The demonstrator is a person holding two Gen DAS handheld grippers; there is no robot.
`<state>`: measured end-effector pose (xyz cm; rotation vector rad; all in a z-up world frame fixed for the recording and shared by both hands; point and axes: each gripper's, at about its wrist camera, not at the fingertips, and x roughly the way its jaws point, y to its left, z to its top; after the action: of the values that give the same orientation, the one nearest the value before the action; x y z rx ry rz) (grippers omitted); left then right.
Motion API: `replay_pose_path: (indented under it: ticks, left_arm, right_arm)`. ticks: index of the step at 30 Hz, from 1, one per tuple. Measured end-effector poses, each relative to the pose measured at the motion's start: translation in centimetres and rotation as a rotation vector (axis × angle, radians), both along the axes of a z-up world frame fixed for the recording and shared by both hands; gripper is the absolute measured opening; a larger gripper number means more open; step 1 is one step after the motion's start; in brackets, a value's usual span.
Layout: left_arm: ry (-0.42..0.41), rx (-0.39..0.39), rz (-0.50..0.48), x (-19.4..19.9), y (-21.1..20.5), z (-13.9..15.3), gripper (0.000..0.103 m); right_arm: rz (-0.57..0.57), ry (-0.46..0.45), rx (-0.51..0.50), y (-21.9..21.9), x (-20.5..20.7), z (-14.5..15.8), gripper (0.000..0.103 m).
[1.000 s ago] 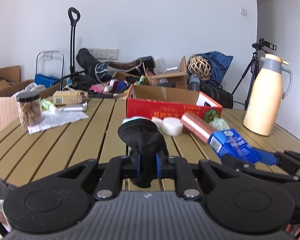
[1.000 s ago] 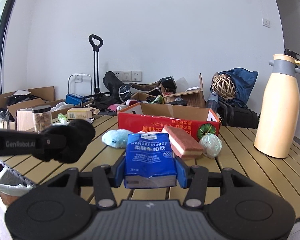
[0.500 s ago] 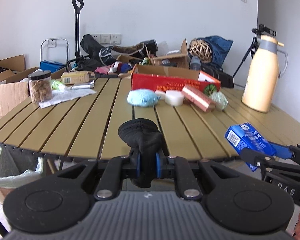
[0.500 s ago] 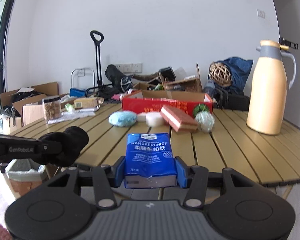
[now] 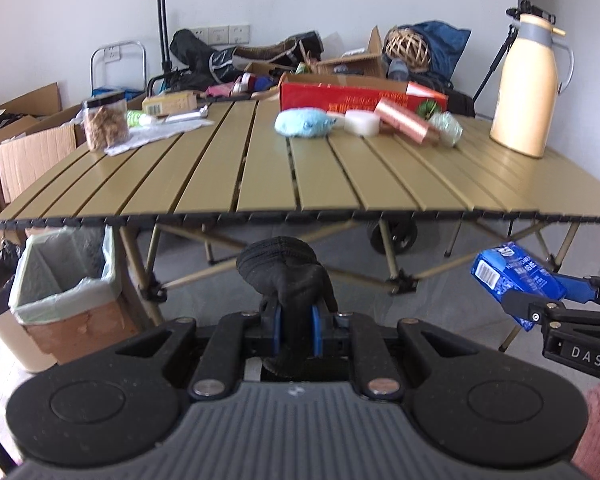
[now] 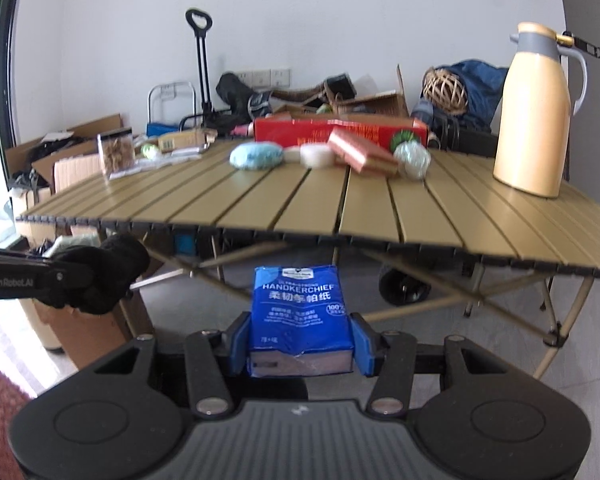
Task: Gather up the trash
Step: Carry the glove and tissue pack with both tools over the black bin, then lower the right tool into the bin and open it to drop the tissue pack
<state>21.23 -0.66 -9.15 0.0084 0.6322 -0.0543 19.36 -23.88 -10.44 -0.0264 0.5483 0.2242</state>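
Left wrist view shows our left gripper [image 5: 296,330] clenched on a black cloth wad [image 5: 284,268], held below the tabletop [image 5: 300,184] edge, which lies ahead and above. Our right gripper [image 6: 300,350] is clamped on a blue tissue pack [image 6: 299,312], off to the left gripper's right and at about its height. We judge this the carry step: both pieces are lifted off and heading for disposal. A lined bin [image 5: 66,276] stands on the floor ahead and to the left of the left gripper. Next we would swing each gripper over its mouth before letting go.
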Motion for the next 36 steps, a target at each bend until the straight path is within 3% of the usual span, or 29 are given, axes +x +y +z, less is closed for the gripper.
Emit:
replay_pose_path:
  ticks: [19, 36]
  left_arm:
    - [0.263, -0.01, 0.083, 0.9, 3.0, -5.5, 0.015]
    - [0.346, -0.041, 0.112, 2.9, 4.3, -8.0, 0.015]
  right_arm:
    - [0.073, 0.302, -0.047, 2.7, 0.6, -5.2, 0.05]
    - [0.121, 0.414, -0.08, 5.3, 3.8, -7.6, 0.05]
